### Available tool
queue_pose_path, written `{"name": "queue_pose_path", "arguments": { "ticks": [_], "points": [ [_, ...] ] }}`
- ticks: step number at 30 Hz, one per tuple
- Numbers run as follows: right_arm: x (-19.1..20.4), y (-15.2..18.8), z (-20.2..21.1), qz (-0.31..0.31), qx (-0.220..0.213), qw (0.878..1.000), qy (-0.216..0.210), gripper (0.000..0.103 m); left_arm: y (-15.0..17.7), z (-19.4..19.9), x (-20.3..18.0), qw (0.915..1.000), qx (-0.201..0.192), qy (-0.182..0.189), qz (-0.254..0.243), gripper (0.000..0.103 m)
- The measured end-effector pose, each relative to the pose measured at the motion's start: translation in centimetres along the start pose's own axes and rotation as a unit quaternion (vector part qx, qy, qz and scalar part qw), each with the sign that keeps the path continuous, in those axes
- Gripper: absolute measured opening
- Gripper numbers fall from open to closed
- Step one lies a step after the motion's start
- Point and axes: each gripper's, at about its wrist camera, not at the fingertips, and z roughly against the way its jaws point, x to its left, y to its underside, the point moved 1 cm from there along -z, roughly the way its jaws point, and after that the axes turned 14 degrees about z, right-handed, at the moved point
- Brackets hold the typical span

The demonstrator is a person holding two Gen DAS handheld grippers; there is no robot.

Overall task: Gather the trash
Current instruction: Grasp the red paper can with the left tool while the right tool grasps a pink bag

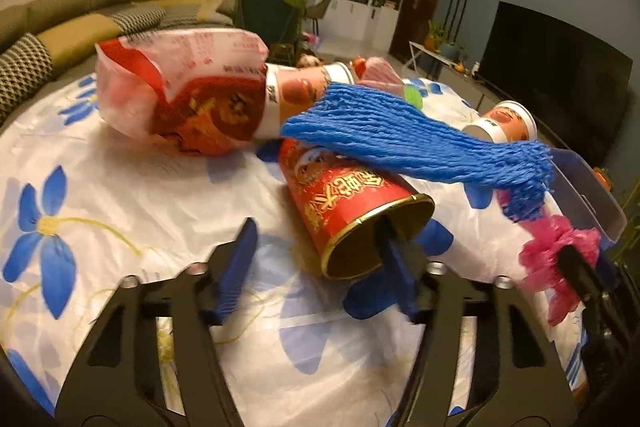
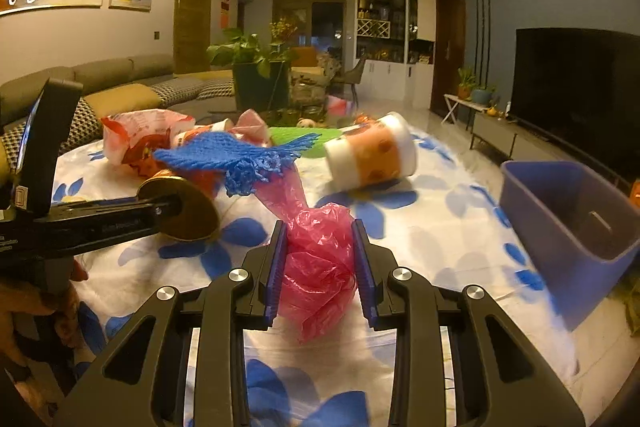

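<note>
Your left hand-held gripper (image 1: 318, 259) reaches low over the desk (image 1: 120, 195), which is covered by a white cloth with blue flowers. Its 2 blue-padded fingers stand wide apart. The right finger (image 1: 394, 259) sits inside the gold-lined mouth of the red paper cup (image 1: 344, 203), which lies on its side with the mouth toward you; the left finger (image 1: 236, 267) is outside the cup and clear of it, so nothing is clamped. In the right wrist view this gripper's body enters from the left, level with the desk, with part of your hand (image 2: 48, 307) below it.

Your right hand-held gripper (image 2: 320, 259) points forward, tilted slightly down. Its 2 fingers are partly closed and press both sides of the crumpled pink plastic bag (image 2: 316, 267), which bulges between the pads.

The blue mesh net (image 1: 416, 143) drapes across the red paper cup and reaches toward the pink plastic bag. Behind it lie a red-and-white snack wrapper (image 1: 180, 95) and a white-and-orange cup (image 1: 304, 87) on its side. A 2nd orange cup (image 2: 372, 151) lies on its side further right. The blue bin (image 2: 568, 227) stands at the desk's right edge, open side up.
</note>
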Motion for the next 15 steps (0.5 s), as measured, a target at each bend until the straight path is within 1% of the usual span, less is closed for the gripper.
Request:
{"name": "queue_pose_path", "arguments": {
  "ticks": [1, 3, 4, 5, 6, 7, 9, 15],
  "points": [
    [-0.2, 0.0, 0.2, 0.001, 0.0, 1.0, 0.007, 0.032, 0.0, 0.0, 0.1, 1.0, 0.003, 0.006, 0.003, 0.044],
    [-0.6, 0.1, 0.4, -0.002, 0.001, 1.0, 0.011, 0.032, 0.0, -0.1, 0.5, 0.9998, 0.008, 0.014, 0.012, 0.026],
    [-0.8, 0.2, 0.6, -0.005, 0.0, 1.0, 0.012, 0.032, 0.0, 0.0, 0.7, 0.9997, 0.009, 0.017, 0.017, 0.021],
    [-0.9, 0.2, 0.7, -0.006, 0.0, 1.0, 0.015, 0.032, 0.0, 0.0, 0.8, 0.9996, 0.009, 0.019, 0.021, 0.013],
    [-1.0, 0.3, 0.8, -0.007, 0.0, 1.0, 0.017, 0.032, 0.0, 0.0, 1.0, 0.9994, 0.009, 0.022, 0.026, 0.007],
    [-1.2, 0.3, 1.0, -0.008, 0.0, 1.0, 0.02, 0.032, 0.0, 0.1, 1.2, 0.9993, 0.009, 0.024, 0.029, 0.004],
    [-1.4, 0.4, 1.2, -0.009, -0.001, 1.0, 0.026, 0.032, 0.0, 0.6, 1.5, 0.9987, 0.006, 0.035, 0.036, 0.002],
    [-2.0, 0.8, 1.7, -0.008, 0.004, 0.999, 0.045, 0.032, 0.5, 3.5, 2.4, 0.998, -0.026, 0.04, 0.042, 0.002]
  ]
}}
